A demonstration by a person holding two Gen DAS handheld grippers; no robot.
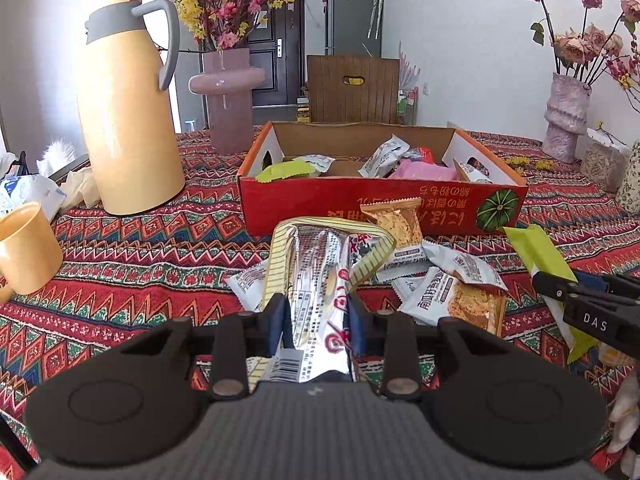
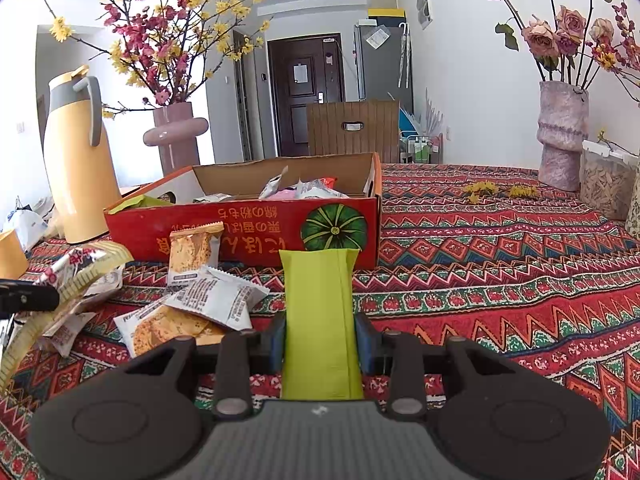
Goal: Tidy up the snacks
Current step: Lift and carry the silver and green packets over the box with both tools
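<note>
The left wrist view shows the left gripper [image 1: 316, 314], jaws closed on a silver foil packet [image 1: 320, 280] with red characters and a barcode, long axis pointing forward toward the red cardboard box [image 1: 380, 204]. Only this view shows "DAS" on the right gripper [image 1: 560, 294] at its right edge. The right wrist view shows that gripper's jaws clamping a plain green packet [image 2: 320, 320], lengthwise toward the box. Loose snack packets [image 2: 192, 304] lie on the bench [image 2: 500, 280] before the box, which holds more.

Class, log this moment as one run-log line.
left gripper: shut on silver packet | right gripper: shut on green packet | box: part filled
</note>
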